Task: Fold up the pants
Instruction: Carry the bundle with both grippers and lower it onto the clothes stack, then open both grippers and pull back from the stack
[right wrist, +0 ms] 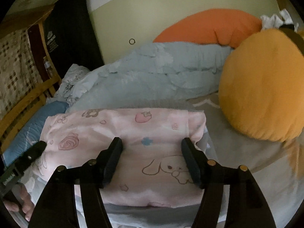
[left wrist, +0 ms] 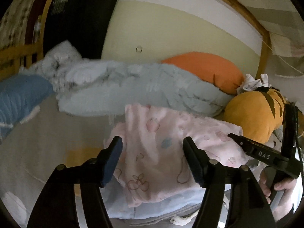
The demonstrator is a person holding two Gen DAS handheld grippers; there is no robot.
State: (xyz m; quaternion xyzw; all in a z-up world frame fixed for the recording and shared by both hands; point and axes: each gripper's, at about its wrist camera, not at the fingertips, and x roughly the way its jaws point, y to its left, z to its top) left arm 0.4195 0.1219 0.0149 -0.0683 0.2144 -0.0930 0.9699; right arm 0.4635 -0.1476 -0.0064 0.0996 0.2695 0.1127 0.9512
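One pair of pink pants [right wrist: 121,133] lies on the bed [right wrist: 237,152], already folded into a short, thick bundle. It looks nearly done; maybe one more fold or some smoothing is left. The left tool [left wrist: 152,161] and the right tool [right wrist: 152,161] hover over it, both spread apart, pinching nothing. A blue blanket [right wrist: 152,72] sits behind.
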